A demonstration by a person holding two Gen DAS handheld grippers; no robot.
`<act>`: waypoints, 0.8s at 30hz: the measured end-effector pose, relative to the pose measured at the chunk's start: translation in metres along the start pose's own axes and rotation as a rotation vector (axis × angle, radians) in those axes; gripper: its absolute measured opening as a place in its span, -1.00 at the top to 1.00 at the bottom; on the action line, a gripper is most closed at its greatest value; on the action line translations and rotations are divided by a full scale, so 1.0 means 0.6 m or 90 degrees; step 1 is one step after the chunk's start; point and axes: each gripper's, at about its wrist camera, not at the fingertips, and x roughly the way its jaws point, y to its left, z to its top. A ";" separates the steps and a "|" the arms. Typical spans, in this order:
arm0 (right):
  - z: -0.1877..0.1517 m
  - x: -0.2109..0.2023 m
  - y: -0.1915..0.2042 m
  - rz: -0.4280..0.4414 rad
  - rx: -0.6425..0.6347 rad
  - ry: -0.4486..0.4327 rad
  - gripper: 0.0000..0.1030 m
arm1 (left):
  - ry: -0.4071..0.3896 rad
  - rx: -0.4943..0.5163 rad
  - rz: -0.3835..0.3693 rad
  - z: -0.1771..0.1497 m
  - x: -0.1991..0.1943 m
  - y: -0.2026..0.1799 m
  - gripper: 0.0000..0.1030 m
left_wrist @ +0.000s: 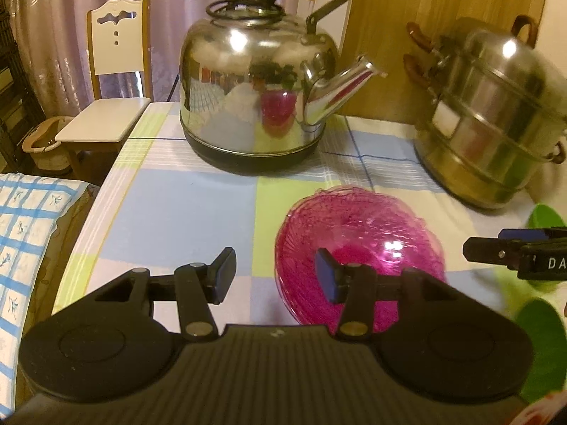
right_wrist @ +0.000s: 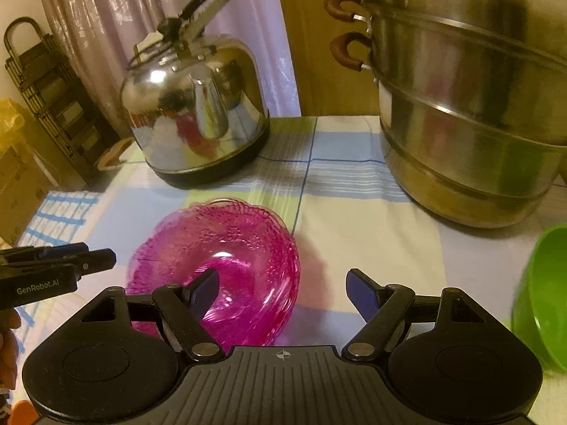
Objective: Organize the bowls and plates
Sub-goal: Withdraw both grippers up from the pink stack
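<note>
A stack of pink glass bowls rests on the checked tablecloth, between my two grippers. In the left wrist view my left gripper is open, its right finger in front of the stack's left rim, and the pads do not press on it. In the right wrist view my right gripper stands wide open, its left finger over the bowl's hollow and the right rim in the gap. Each gripper shows side-on in the other's view: the right gripper and the left gripper. A green bowl sits at the right.
A steel kettle stands at the back of the table. A tall steel steamer pot is at the back right. A white chair and blue checked bedding lie beyond the table's left edge.
</note>
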 end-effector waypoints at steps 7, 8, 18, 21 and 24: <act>-0.023 -0.096 0.008 -0.003 0.030 0.003 -0.52 | -0.012 -0.004 -0.005 -0.024 -0.117 -0.017 0.05; -0.029 -0.112 0.010 -0.003 0.034 0.001 -0.52 | -0.013 -0.008 -0.006 -0.030 -0.134 -0.019 -0.01; -0.117 -0.270 0.061 0.017 0.035 -0.024 -0.52 | -0.039 0.009 -0.017 -0.118 -0.308 -0.060 -0.34; -0.159 -0.312 0.073 0.034 0.048 -0.025 -0.52 | -0.047 0.002 -0.015 -0.156 -0.352 -0.067 -0.47; -0.201 -0.348 0.079 0.043 0.061 -0.026 -0.52 | -0.053 -0.008 -0.012 -0.195 -0.393 -0.071 -0.57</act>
